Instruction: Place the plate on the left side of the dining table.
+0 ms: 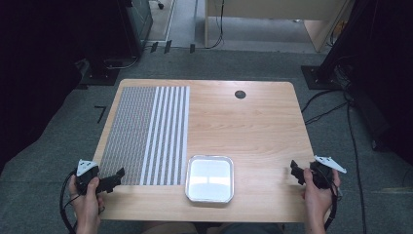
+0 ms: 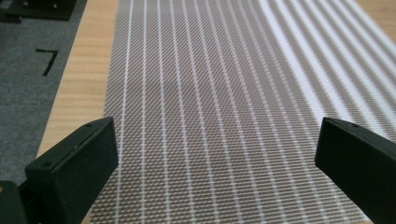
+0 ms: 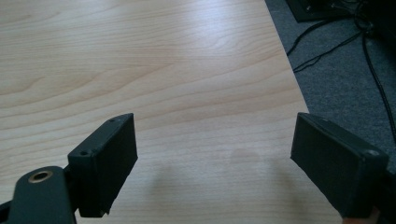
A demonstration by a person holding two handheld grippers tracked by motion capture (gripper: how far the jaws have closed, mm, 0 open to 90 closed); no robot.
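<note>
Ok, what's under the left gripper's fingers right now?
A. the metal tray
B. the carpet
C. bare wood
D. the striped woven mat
D: in the left gripper view, the left gripper is open over the striped woven mat, while the metal tray sits apart beside the mat.

Right gripper [image 3: 215, 163] over bare table [image 3: 154, 60], jaws wide apart.
Nothing between the jaws; faint shadows under them on pale wood grain. Table edge running down the right, grey carpet [image 3: 341, 88] beyond it, black cables [image 3: 327, 49] lying across the carpet at top right.
</note>
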